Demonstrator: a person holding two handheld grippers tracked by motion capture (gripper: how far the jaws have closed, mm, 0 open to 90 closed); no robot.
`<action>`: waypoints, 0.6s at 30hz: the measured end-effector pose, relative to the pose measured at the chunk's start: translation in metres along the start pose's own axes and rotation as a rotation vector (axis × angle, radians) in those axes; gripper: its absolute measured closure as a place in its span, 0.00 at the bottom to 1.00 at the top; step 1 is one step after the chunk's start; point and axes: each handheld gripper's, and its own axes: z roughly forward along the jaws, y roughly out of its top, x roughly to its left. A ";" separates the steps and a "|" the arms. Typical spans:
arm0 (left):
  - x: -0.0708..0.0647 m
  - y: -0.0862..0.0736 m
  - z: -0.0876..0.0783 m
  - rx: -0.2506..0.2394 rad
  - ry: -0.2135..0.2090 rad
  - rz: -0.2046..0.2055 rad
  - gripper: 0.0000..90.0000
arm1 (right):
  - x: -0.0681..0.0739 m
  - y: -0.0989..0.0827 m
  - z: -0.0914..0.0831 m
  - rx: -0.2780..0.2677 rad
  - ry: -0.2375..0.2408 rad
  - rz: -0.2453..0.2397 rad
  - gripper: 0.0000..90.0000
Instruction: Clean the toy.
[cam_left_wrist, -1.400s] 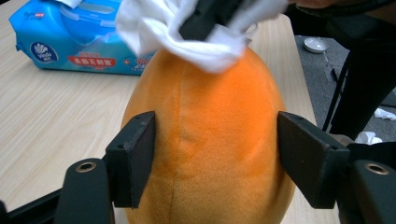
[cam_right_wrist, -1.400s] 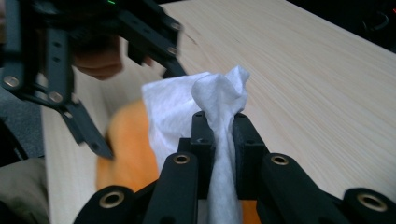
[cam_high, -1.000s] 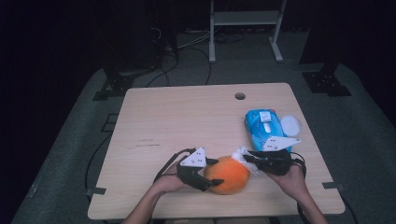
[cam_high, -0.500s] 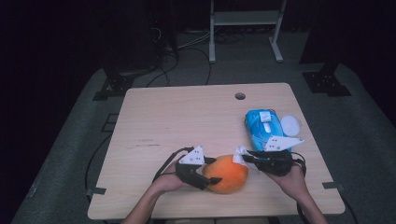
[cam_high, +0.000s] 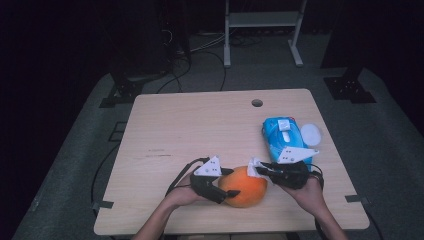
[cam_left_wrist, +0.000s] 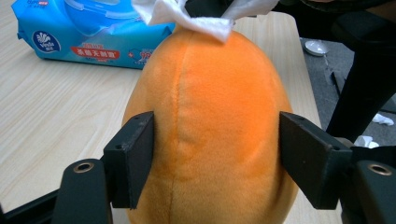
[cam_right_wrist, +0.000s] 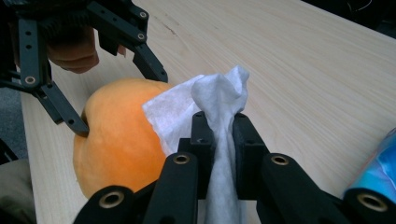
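An orange plush toy (cam_high: 245, 186) lies on the wooden table (cam_high: 200, 125) near its front edge. My left gripper (cam_high: 229, 186) has the toy between its jaws, and both pads (cam_left_wrist: 135, 154) still press its sides (cam_left_wrist: 215, 116); the jaws have just been opening. From the right, my right gripper (cam_high: 260, 171) is shut on a white wipe (cam_right_wrist: 219, 98). The wipe's loose end (cam_left_wrist: 205, 18) rests on the top of the toy (cam_right_wrist: 116, 135). In the right gripper view the left gripper (cam_right_wrist: 122, 103) straddles the toy, and one fingertip dents the plush.
A blue packet of wet wipes (cam_high: 280, 135) lies on the table's right side, behind my right hand, with a small white lid (cam_high: 311, 133) beside it. A cable hole (cam_high: 257, 103) sits near the far edge. Dark floor and stand legs surround the table.
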 end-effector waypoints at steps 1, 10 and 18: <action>0.000 0.000 0.001 -0.003 0.001 -0.005 0.31 | 0.003 0.002 0.002 -0.003 0.006 -0.011 0.89; 0.000 0.000 0.000 -0.010 0.030 -0.011 0.31 | 0.011 0.011 0.009 0.005 0.021 -0.058 0.89; -0.006 0.006 0.004 -0.007 0.034 0.013 0.29 | 0.011 0.010 0.007 -0.011 0.021 -0.039 0.89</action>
